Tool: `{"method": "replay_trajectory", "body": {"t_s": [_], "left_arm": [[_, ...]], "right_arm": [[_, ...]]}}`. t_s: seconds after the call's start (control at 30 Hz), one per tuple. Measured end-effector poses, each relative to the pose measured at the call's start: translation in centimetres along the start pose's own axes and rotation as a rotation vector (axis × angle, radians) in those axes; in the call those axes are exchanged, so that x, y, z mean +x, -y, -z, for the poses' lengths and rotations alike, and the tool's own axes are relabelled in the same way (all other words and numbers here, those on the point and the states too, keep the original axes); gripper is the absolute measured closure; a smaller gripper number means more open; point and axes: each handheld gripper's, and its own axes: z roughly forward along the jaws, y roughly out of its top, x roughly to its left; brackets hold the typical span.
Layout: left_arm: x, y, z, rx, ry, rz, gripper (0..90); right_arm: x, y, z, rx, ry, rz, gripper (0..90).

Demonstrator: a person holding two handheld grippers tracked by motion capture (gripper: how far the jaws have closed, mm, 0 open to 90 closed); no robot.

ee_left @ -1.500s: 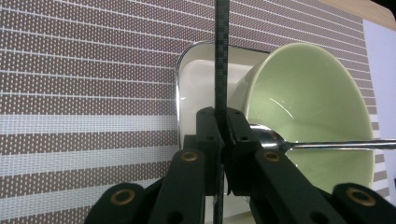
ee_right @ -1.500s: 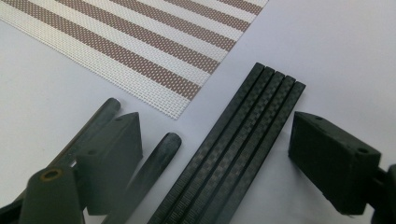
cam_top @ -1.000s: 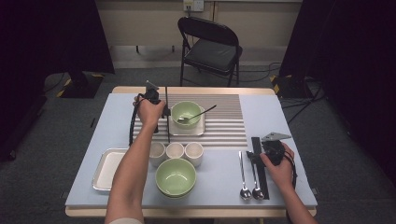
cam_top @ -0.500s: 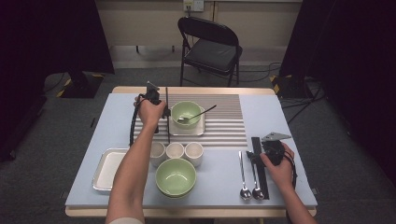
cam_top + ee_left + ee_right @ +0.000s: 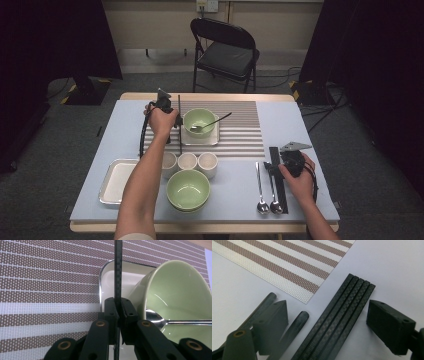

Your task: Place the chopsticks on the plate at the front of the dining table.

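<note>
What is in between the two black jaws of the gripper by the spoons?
In the right gripper view, a bundle of flat black carbon-weave chopsticks lies on the pale blue table between the open jaws of the right gripper; neither pad touches it.

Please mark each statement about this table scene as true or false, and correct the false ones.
1. The left gripper is shut on a black chopstick. True.
2. The right gripper has its fingers closed on the chopstick bundle. False: its fingers stand open on either side of it.
3. A spoon rests in the far green bowl. True.
4. Four white cups stand in a row. False: three.
</note>
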Motion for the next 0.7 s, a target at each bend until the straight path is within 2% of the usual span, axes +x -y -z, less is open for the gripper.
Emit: {"method": "replay_trajectory", "body": {"t_s": [0.37,0.7], "left_arm": [[0.16,0.06,-0.3,0.009,-0.001,-0.003,84.8],[0.31,0.16,-0.53,0.004,0.003,0.01,84.2]], "right_arm": [[0.0,0.0,0.0,0.0,0.0,0.0,16.2],[0.01,0.0,0.0,0.0,0.001,0.001,16.2]]}}
